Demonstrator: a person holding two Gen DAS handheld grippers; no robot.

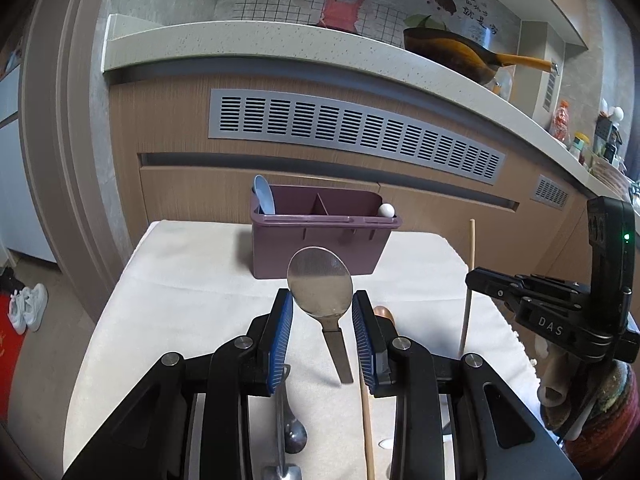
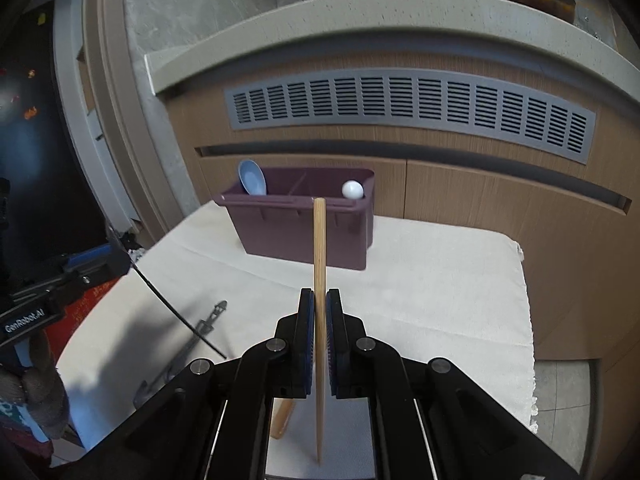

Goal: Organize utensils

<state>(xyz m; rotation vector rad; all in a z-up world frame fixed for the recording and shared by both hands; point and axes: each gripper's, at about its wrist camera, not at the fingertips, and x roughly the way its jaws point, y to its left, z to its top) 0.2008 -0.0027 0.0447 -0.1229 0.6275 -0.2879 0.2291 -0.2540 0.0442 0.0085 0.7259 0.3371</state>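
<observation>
A purple divided utensil holder (image 1: 320, 240) stands at the far side of the cloth-covered table; it also shows in the right wrist view (image 2: 304, 224). It holds a blue spoon (image 1: 265, 195) in its left section and a white round-ended utensil (image 1: 386, 210) at its right. My left gripper (image 1: 322, 312) is open around a metal spoon (image 1: 320, 284) whose bowl points at the holder. My right gripper (image 2: 319, 312) is shut on a wooden chopstick (image 2: 319, 248), held upright in front of the holder; it shows at the right in the left wrist view (image 1: 469, 280).
On the white cloth (image 1: 192, 280) near me lie more metal utensils (image 1: 290, 436), a second wooden chopstick (image 1: 367, 432) and a wooden handle (image 2: 282, 418). A dark metal utensil (image 2: 192, 336) lies at the left. A wooden cabinet with a vent (image 1: 352, 132) stands behind the table.
</observation>
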